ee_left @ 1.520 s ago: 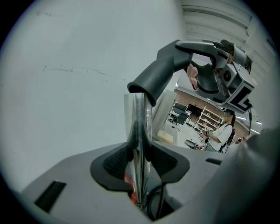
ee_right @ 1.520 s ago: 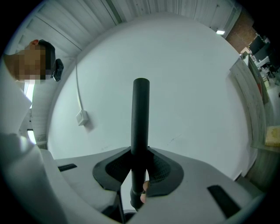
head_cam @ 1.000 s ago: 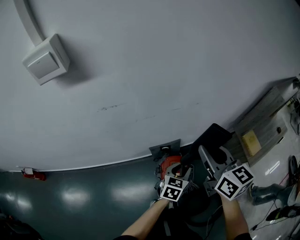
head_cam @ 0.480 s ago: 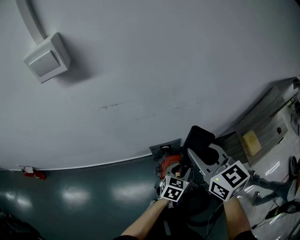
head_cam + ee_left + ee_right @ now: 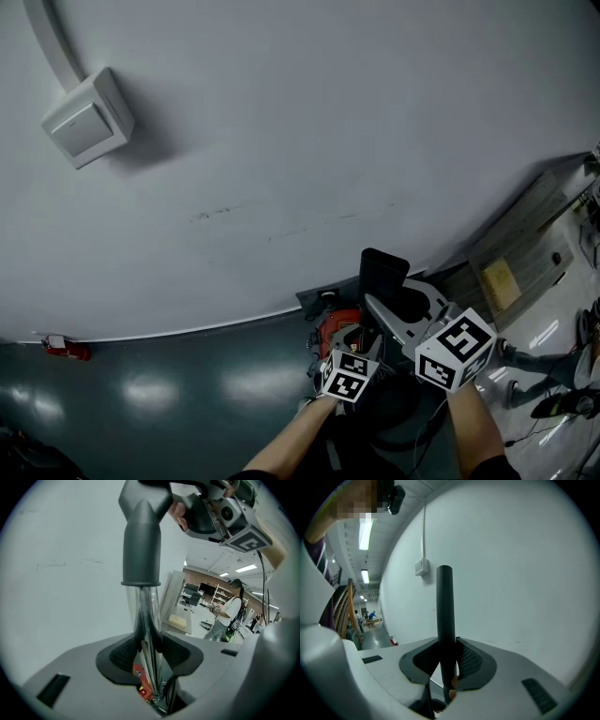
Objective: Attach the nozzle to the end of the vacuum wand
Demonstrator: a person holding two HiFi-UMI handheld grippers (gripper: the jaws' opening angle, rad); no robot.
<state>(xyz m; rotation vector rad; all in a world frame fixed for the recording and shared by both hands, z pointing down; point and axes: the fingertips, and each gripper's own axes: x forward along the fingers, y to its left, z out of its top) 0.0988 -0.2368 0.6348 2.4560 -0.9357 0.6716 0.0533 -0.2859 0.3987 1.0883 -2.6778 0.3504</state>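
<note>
The left hand-held gripper (image 5: 149, 656) has its jaws pinching a shiny, clear-looking vacuum wand (image 5: 146, 620), which rises between them. The wand's upper end is hidden inside the dark grey plastic collar of the nozzle (image 5: 140, 545), and how deep it sits cannot be judged. The right hand-held gripper (image 5: 445, 665) has its jaws clamped on the nozzle's narrow black blade, upright before a pale grey wall (image 5: 281, 141). The blade's foot is hidden behind the jaws. In the head view both grippers sit low over a glossy dark floor (image 5: 141, 394). A red part (image 5: 336, 330) under them is too crowded to identify.
</note>
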